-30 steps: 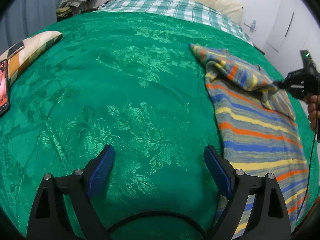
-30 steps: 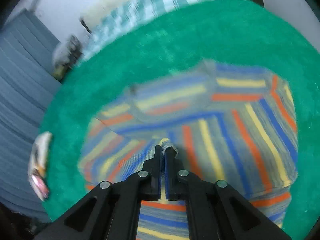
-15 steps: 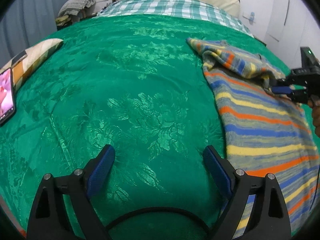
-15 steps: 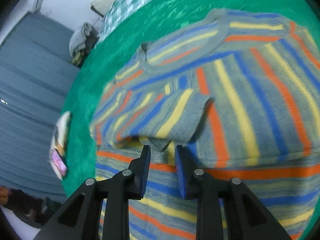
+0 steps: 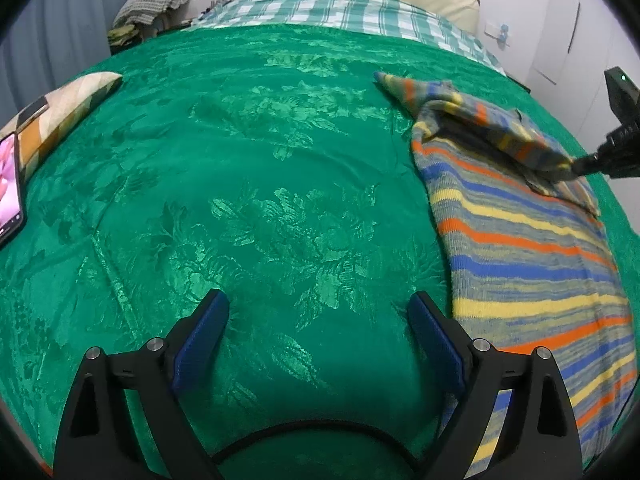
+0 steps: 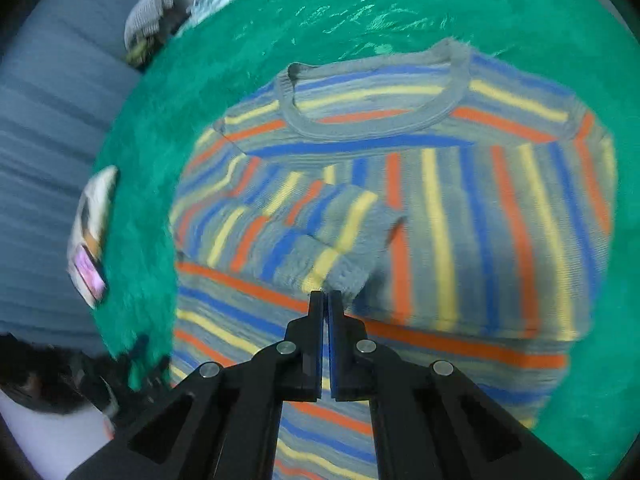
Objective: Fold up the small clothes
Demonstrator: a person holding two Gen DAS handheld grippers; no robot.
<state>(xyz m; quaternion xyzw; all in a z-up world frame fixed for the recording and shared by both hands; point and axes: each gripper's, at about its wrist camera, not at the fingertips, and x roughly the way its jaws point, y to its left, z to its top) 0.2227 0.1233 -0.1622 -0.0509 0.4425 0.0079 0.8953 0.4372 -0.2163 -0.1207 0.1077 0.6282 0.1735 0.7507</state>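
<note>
While pinching sleeve [image 6: 320, 240], right tool [image 6: 325, 296] clamps.

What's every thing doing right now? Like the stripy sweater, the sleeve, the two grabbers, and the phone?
Striped sweater: lying flat on the green bedspread, neck hole away from the grabbers.
Sleeve: folded across the sweater's front, its cuff pinched and lifted.
Right gripper: shut on the sleeve cuff, having just closed.
Left gripper: wide open, holding nothing, above bare bedspread.
Phone: screen lit, lying beside the patterned cushion.
</note>
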